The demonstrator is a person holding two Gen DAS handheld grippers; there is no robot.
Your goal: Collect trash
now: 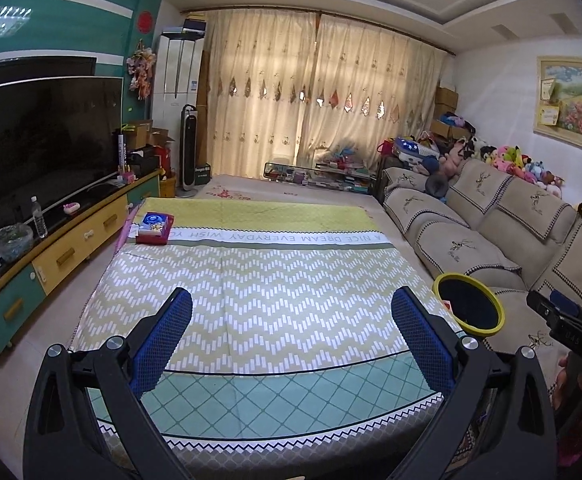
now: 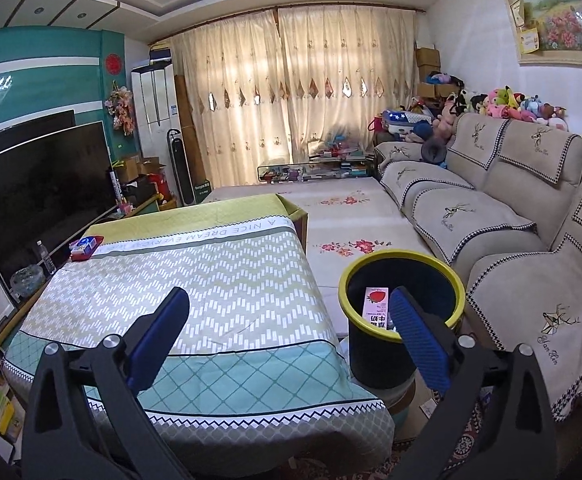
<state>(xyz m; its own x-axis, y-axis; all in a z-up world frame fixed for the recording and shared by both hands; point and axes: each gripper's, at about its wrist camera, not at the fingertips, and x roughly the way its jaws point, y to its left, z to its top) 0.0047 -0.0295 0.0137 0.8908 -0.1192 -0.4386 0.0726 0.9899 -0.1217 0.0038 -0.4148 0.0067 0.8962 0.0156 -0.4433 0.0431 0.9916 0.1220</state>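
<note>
Both grippers, left gripper [image 1: 291, 332] and right gripper [image 2: 289, 332], hang wide open and empty over the cloth-covered table [image 2: 195, 280]. Just beside its edge stands the yellow-rimmed bin [image 2: 403, 320], a pink strawberry milk carton [image 2: 376, 307] inside

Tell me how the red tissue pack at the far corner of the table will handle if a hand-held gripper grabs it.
The red tissue pack looks like a soft wrapper, so it would probably squash rather than resist. It lies flat on the tablecloth, so rolling or tipping seems unlikely. It is probably light; pushed, it might drag the cloth.
</note>
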